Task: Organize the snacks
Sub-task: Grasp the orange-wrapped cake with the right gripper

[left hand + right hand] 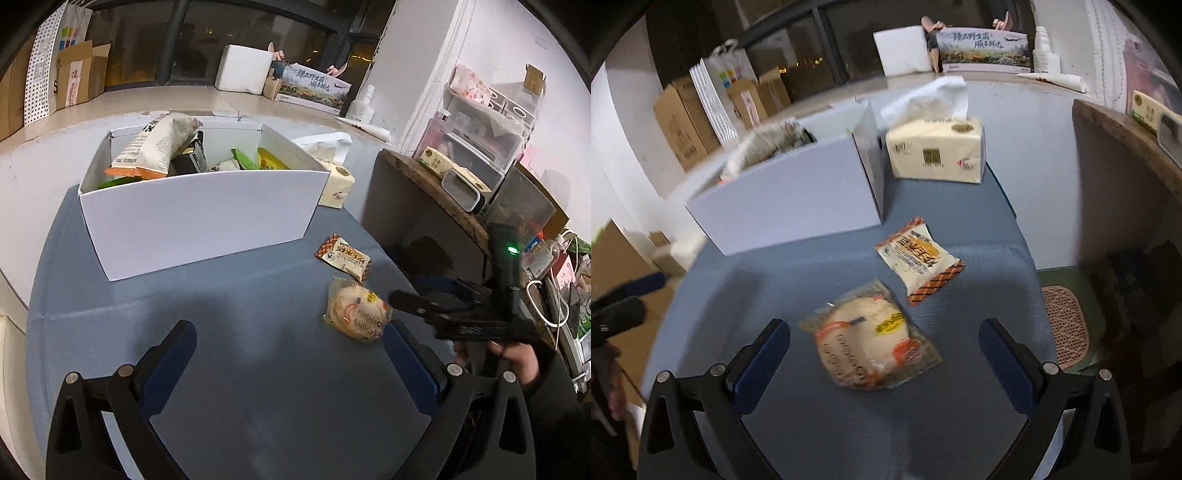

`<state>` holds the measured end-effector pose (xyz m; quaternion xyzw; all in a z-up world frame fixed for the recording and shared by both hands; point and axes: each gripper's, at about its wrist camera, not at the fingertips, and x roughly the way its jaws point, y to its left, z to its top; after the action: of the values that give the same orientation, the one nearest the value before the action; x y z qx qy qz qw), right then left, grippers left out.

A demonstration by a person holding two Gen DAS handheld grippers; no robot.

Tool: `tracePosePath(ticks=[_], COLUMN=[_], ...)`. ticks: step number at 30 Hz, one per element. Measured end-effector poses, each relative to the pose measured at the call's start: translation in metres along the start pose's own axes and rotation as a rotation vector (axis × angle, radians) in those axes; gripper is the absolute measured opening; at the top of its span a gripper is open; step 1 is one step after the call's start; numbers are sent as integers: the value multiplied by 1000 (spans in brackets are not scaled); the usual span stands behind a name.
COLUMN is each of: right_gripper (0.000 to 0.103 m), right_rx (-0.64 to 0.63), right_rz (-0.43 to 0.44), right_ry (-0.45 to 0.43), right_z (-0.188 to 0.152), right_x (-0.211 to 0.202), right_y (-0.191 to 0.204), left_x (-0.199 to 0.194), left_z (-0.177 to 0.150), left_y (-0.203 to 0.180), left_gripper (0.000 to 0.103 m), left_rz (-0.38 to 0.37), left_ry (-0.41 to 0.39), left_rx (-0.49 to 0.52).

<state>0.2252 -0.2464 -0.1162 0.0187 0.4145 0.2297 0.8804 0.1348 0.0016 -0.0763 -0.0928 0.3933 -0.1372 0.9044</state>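
A white open box (199, 218) on the blue table holds several snack bags; it also shows in the right wrist view (790, 206). Two snacks lie loose on the table: a round bun in clear wrap (356, 310) (871, 343) and a small orange-edged packet (343, 258) (918, 258). My left gripper (291, 354) is open and empty over bare table, left of the bun. My right gripper (884, 354) is open, its fingers standing either side of the bun, just above it. The right gripper also shows in the left wrist view (413, 302) beside the bun.
A cream tissue pack (936, 151) stands behind the box to its right. A dark wooden shelf unit (424, 206) with clutter stands at the table's right edge. Cardboard boxes (687, 122) line the window ledge. The blue table (258, 369) has its edge at the left.
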Motion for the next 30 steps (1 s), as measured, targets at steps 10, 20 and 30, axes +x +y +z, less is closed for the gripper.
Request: tracePosePath(ticks=[10, 20, 30], right_gripper=[103, 103, 66], right_rx=[-109, -224, -254], right_rz=[-56, -104, -81], right_ry=[68, 147, 160], right_z=[42, 63, 55], right_x=[62, 117, 115], right_y=[-5, 1, -8], left_x=[-7, -3, 7], left_z=[0, 0, -3], left_y=[-8, -8, -5], left_gripper=[103, 103, 103], left_rz=[59, 76, 80], left_ry=[10, 28, 57], left_rx=[40, 49, 37])
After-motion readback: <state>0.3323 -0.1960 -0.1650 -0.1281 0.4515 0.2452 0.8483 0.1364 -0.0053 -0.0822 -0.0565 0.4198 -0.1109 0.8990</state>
